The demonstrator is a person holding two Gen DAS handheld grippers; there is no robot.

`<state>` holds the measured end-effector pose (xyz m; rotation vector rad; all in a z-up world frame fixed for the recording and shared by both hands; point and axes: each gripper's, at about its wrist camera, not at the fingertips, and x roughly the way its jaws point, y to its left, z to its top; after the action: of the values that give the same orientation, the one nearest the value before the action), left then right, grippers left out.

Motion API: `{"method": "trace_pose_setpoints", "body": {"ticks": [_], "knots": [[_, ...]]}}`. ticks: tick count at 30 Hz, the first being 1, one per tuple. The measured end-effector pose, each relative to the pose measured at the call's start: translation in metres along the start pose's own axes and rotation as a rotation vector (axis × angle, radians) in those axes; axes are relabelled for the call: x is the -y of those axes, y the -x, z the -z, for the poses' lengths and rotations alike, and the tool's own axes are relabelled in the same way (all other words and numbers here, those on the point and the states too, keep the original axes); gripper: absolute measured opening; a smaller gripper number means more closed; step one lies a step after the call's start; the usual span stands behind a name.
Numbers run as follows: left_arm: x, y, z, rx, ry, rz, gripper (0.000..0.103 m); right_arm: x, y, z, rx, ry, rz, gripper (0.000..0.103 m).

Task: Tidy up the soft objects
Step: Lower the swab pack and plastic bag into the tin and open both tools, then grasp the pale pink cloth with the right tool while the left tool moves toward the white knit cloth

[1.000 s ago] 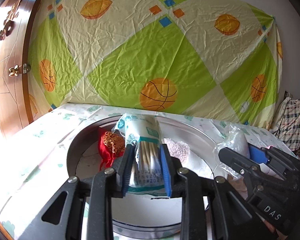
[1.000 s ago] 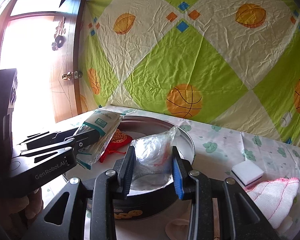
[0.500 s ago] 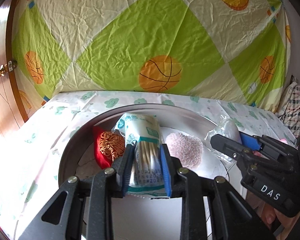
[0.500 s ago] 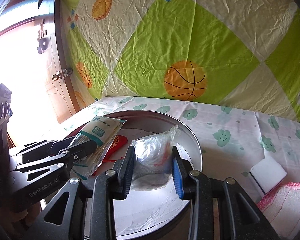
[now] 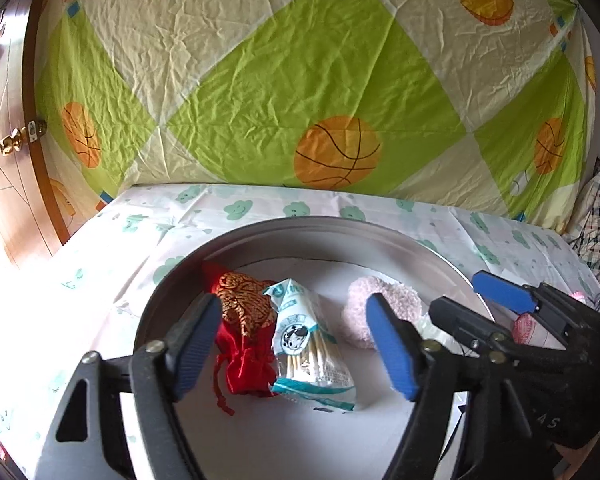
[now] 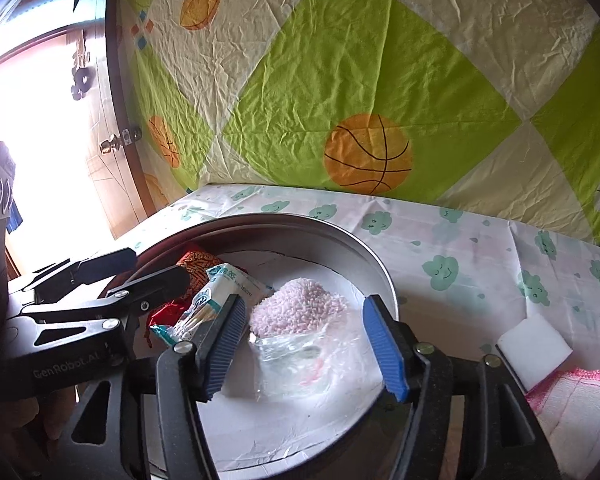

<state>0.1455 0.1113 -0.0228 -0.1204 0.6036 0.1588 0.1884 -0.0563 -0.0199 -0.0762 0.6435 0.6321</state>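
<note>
Two handheld grippers angling downward side by side, both opening.

The left gripper (image 5: 296,344) is spreading its blue-padded jaws wide, gripping nothing. The right gripper (image 6: 304,350), just beside it, is opening too, its pads (image 6: 384,346) pressing on nothing.

In the round tin (image 5: 172,280), the pouch (image 5: 244,320) lies left of the swab packet (image 5: 312,348), the puff (image 5: 380,308) right.

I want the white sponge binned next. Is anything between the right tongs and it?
Nothing visible blocks it. The white sponge lies on the tablecloth outside the round tin, right of the right tongs, whose jaws are opening over the clear bag. A pink cloth touches its near edge.
</note>
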Motion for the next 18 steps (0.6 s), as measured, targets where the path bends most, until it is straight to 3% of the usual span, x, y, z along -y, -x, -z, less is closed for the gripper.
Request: {"method": "trace_pose_setpoints", "body": {"ticks": [5,11,18], "knots": [[0.001,0.019,0.016,0.054,0.021,-0.005,0.096,0.028,0.046,0.015,0.047,0.015,0.061,0.074],[0.014,0.032,0.044,0.088,0.032,-0.008,0.097,0.068,0.083,0.045,0.023,-0.022,0.157,0.075],[0.03,0.041,0.058,0.106,0.018,-0.002,0.1,0.059,0.072,0.069,-0.071,0.007,0.113,0.075]]}}
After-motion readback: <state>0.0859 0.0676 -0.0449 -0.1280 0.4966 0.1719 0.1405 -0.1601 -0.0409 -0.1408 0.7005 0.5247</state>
